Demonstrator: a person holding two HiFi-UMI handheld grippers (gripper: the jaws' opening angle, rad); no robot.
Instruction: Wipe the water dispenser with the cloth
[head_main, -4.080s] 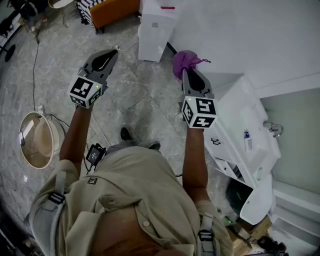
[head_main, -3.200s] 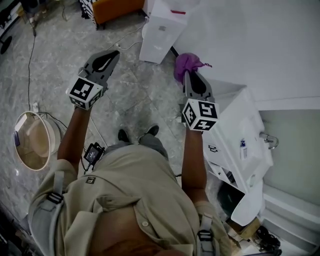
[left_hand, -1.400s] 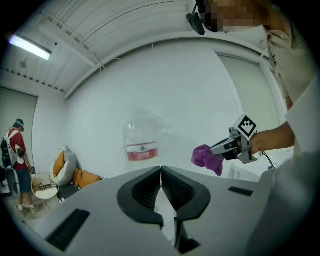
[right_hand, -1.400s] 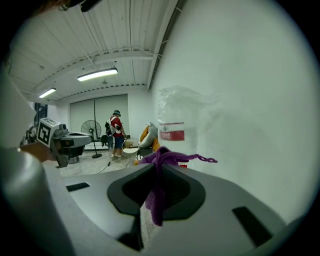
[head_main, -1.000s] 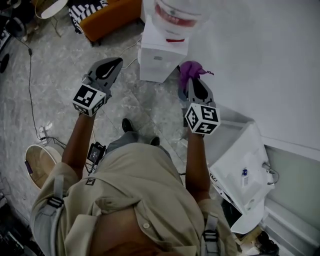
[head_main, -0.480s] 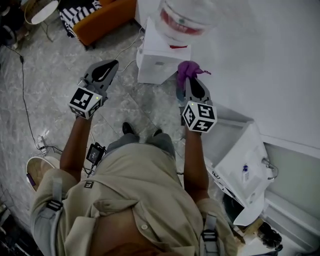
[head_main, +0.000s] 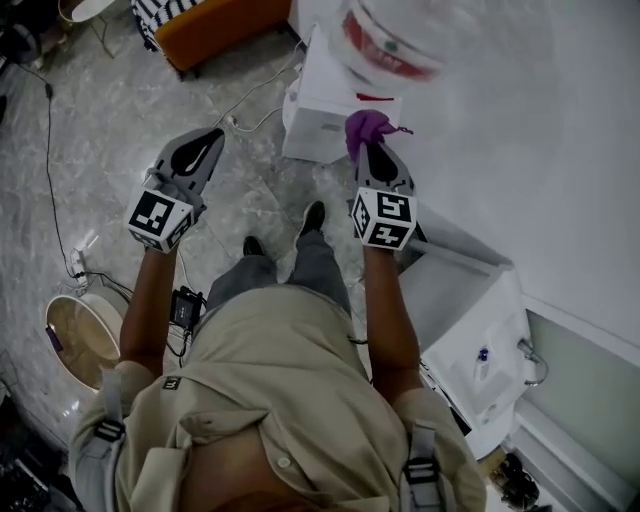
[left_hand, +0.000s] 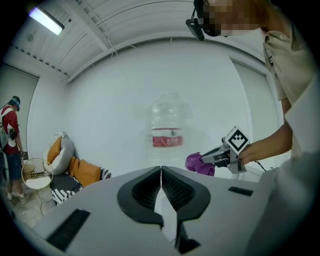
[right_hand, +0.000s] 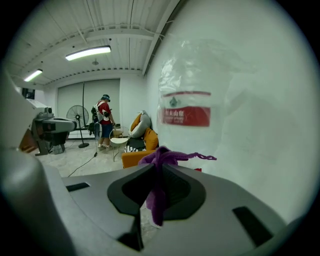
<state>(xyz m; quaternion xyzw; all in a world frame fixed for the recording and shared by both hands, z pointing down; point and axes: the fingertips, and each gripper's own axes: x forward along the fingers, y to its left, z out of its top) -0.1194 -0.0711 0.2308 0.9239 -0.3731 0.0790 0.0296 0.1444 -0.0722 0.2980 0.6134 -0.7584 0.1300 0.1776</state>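
Note:
The white water dispenser (head_main: 335, 105) stands against the wall, its clear bottle with a red label (head_main: 385, 45) on top; the bottle (right_hand: 186, 107) fills the right gripper view just ahead. My right gripper (head_main: 371, 150) is shut on a purple cloth (head_main: 365, 127), which bunches at the jaw tips (right_hand: 159, 162), close to the dispenser's front right. My left gripper (head_main: 200, 152) hangs over the floor to the dispenser's left, shut on nothing. From the left gripper view the bottle (left_hand: 169, 125) and the cloth (left_hand: 200, 163) show ahead.
A white cabinet with a sink (head_main: 480, 340) stands at my right along the wall. An orange seat (head_main: 225, 25) and a cable (head_main: 255, 120) lie on the marble floor behind the dispenser. A round basket (head_main: 75, 335) sits at left. A person (right_hand: 104, 122) stands far off.
I have walked toward the dispenser, which is now closer and larger in view. The right gripper with the cloth has come up near its front. The left gripper stays shut.

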